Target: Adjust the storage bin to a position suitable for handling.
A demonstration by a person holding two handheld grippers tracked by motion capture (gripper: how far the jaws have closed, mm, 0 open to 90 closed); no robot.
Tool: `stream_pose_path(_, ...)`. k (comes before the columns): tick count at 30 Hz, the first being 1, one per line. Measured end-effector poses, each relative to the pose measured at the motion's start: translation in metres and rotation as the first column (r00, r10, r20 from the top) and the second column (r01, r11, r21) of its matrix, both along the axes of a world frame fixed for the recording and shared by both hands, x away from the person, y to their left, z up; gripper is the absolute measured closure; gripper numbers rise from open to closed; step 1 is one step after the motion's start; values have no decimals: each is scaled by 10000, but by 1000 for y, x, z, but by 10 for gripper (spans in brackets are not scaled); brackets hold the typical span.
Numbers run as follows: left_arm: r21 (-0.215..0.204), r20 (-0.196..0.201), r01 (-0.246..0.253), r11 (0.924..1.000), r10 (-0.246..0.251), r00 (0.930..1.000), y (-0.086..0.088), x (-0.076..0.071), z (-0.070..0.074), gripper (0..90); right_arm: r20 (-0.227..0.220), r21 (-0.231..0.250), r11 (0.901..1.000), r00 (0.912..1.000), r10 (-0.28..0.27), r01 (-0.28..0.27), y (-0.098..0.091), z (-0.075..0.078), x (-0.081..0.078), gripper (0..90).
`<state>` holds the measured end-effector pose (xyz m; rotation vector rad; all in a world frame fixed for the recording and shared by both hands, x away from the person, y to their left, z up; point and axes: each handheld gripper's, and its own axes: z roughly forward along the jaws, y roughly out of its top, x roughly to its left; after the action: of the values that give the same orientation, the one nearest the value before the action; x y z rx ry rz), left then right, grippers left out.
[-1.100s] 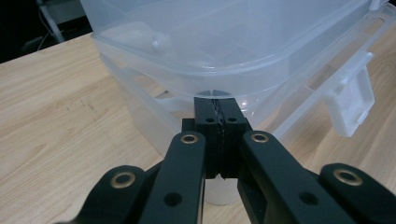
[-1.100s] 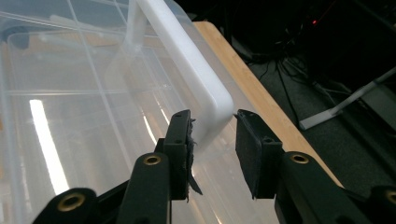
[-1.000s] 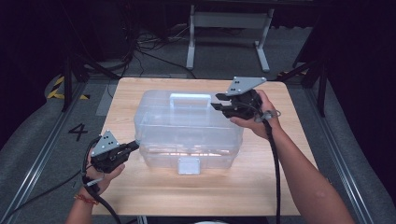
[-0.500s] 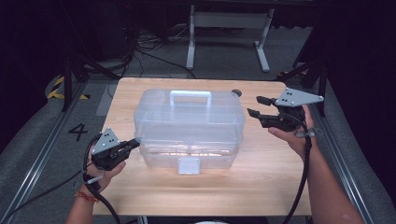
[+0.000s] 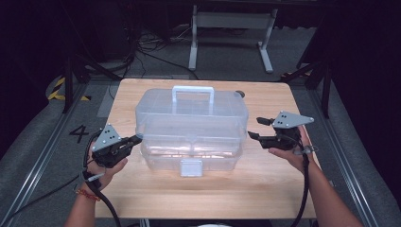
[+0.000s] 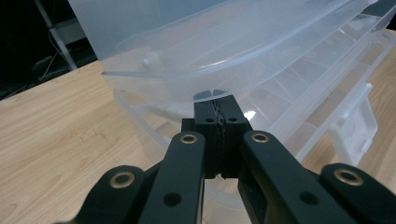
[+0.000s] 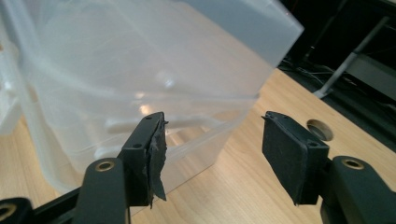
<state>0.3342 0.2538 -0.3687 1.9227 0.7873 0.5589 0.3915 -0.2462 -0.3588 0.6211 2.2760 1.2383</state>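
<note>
A clear plastic toolbox point(image 5: 191, 127) with a white handle point(image 5: 192, 92) and a front latch point(image 5: 191, 166) stands in the middle of the wooden table point(image 5: 283, 189). My left gripper point(image 5: 137, 138) is at the box's left end, shut, with nothing seen between its jaws. In the left gripper view its tips point(image 6: 217, 100) sit right under the lid's rim on the box point(image 6: 233, 46). My right gripper point(image 5: 255, 128) hovers beside the box's right end. Its jaws have just been opening and stand open point(image 7: 214, 116) with nothing between them, the box point(image 7: 140, 70) just beyond.
A small round hole point(image 7: 320, 129) lies in the tabletop behind the box's right end. A metal stand point(image 5: 231, 23) and cables rest on the dark floor beyond the table. A "4" mark point(image 5: 79, 133) is on the floor at the left.
My right gripper has swung from over the box's top right corner out to the right and down beside its right end, with its jaws spreading. The left gripper has stayed put.
</note>
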Motion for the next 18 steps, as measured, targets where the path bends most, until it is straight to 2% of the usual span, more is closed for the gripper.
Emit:
stream_pose_path(2,36,64,-8,10000,8,10000,0,1,2,893,5,7,10000,10000,72,-72,2,-4,0,404)
stream_pose_path(4,80,74,-30,10000,29,10000,0,2,4,893,-59,233,9995,9998,193,-192,4,-9,-1,436)
stream_pose_path(6,111,64,-32,9999,32,10000,0,2,5,893,47,274,9990,9994,341,-342,7,-11,-1,438)
stream_pose_path(9,162,43,-15,9999,14,10000,0,2,5,894,248,467,9983,9991,332,-343,11,-13,-3,454)
stream_pose_path(10,198,41,7,9998,-8,10000,0,3,5,893,513,681,9974,9984,216,-251,14,-13,-4,491)
stream_pose_path(11,198,41,7,9998,-8,10000,0,3,5,893,513,681,9974,9984,216,-251,14,-13,-4,491)
stream_pose_path(12,186,79,9,9998,-11,10000,0,3,5,891,706,655,9976,9973,184,-231,17,-12,-5,547)
stream_pose_path(13,202,82,-2,9998,0,10000,0,2,5,891,706,655,9976,9973,184,-231,17,-12,-5,547)
stream_pose_path(14,255,157,-42,9997,38,9999,0,2,6,883,850,583,9981,9963,146,-196,19,-13,-6,590)
stream_pose_path(18,331,215,-241,9992,234,9995,3,-2,6,845,1093,725,9974,9940,-25,-54,20,-13,-7,622)
